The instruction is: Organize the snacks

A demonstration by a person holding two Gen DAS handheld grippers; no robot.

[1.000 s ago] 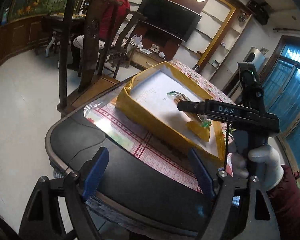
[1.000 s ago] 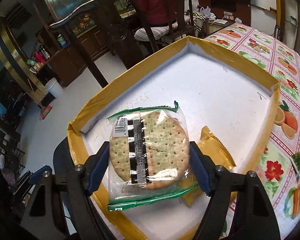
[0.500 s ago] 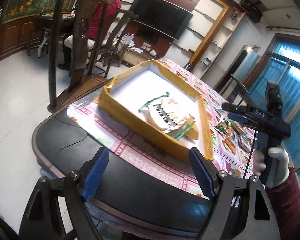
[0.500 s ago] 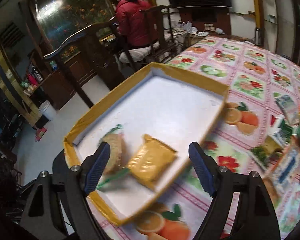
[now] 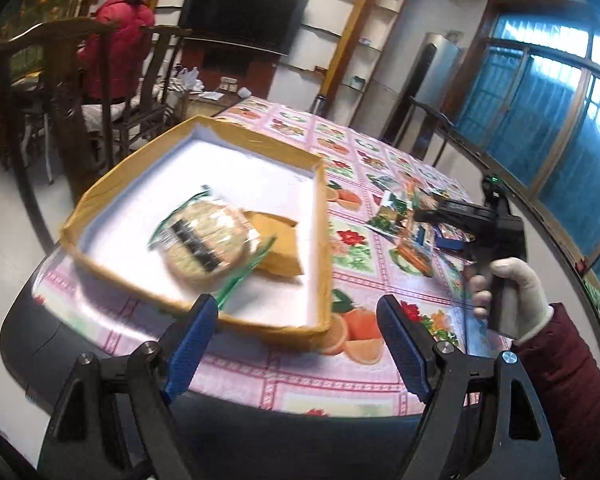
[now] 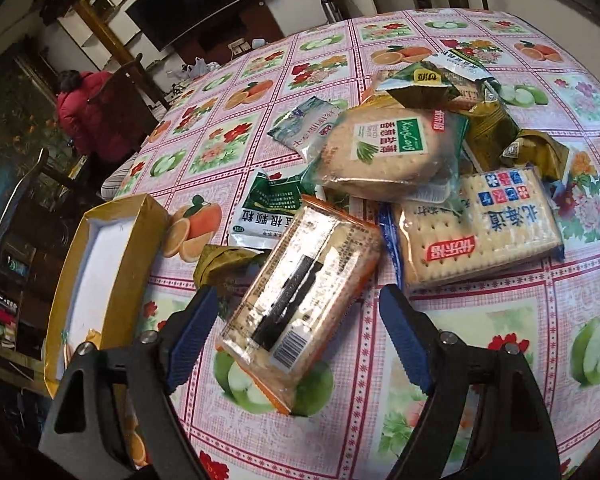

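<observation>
Fruit-print tablecloth (image 6: 480,360), living-room television (image 5: 242,18)

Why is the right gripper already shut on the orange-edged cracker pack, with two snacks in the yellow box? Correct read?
Not quite. The right gripper is open: in the right wrist view its jaws stand apart on either side of the orange-edged cracker pack, which lies on the tablecloth. The yellow box does hold two snacks, as the left wrist view shows.

Round cracker packet (image 5: 204,240) overlaps yellow packet (image 5: 278,246) inside yellow box (image 5: 322,240).
</observation>
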